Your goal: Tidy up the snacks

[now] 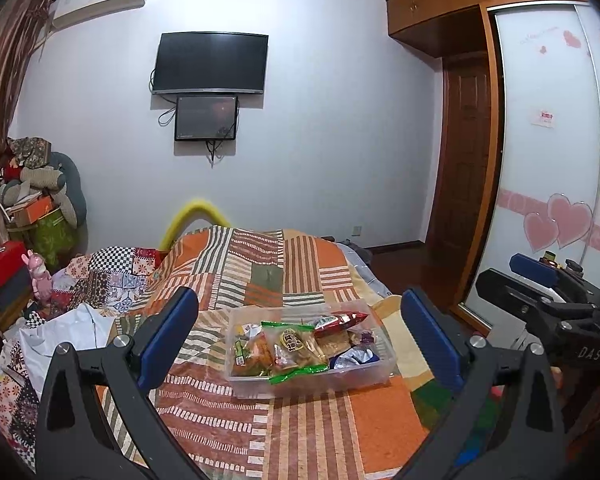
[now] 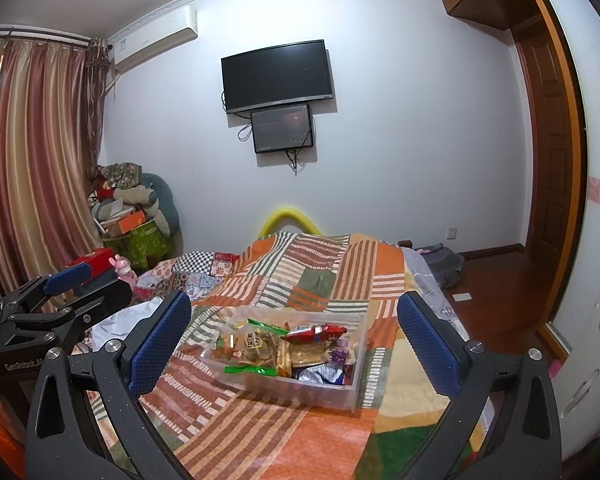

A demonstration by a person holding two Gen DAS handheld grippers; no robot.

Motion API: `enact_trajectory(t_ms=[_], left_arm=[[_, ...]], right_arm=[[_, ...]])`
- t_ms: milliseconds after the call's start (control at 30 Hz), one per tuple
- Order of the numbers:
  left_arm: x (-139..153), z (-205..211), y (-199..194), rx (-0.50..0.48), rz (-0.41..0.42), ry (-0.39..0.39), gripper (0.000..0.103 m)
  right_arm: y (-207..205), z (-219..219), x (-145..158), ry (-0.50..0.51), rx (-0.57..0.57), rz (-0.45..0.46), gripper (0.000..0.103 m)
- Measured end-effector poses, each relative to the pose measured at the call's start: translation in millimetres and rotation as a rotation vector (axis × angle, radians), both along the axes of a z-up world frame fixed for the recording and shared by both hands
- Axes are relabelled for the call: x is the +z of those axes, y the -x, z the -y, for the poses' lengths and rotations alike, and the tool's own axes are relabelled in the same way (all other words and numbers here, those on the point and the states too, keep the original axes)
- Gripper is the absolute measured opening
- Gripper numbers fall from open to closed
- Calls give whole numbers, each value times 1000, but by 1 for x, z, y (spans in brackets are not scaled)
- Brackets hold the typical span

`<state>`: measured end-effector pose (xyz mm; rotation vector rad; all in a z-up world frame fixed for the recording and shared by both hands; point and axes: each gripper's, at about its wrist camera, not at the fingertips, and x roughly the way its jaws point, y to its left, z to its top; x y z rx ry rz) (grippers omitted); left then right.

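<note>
A clear plastic box sits on the patchwork bedspread, filled with several snack packets. A red packet lies on top, beside a clear bag with green edges. My left gripper is open and empty, held above the bed on the near side of the box. My right gripper is likewise open and empty, just short of the box. Each gripper shows at the edge of the other's view, the right gripper and the left gripper.
White cloth lies crumpled on the bed's left side. A pink figure, a red case and piled clutter fill the left corner. A wardrobe sliding door stands at right; a backpack lies on the floor.
</note>
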<state>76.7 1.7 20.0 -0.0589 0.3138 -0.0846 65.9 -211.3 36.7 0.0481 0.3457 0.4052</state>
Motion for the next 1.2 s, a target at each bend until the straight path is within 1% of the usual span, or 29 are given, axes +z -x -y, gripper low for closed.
enact_trajectory(t_ms=[500, 867, 1200], left_arm=[[-3, -2, -4, -9, -22, 16, 103], [-4, -1, -4, -25, -12, 10, 103], [-5, 0, -6, -32, -25, 25, 103]], right_arm=[[1, -2, -2, 2, 3, -8, 103], [-2, -1, -3, -12, 5, -20, 103], [-3, -1, -5, -13, 5, -24, 103]])
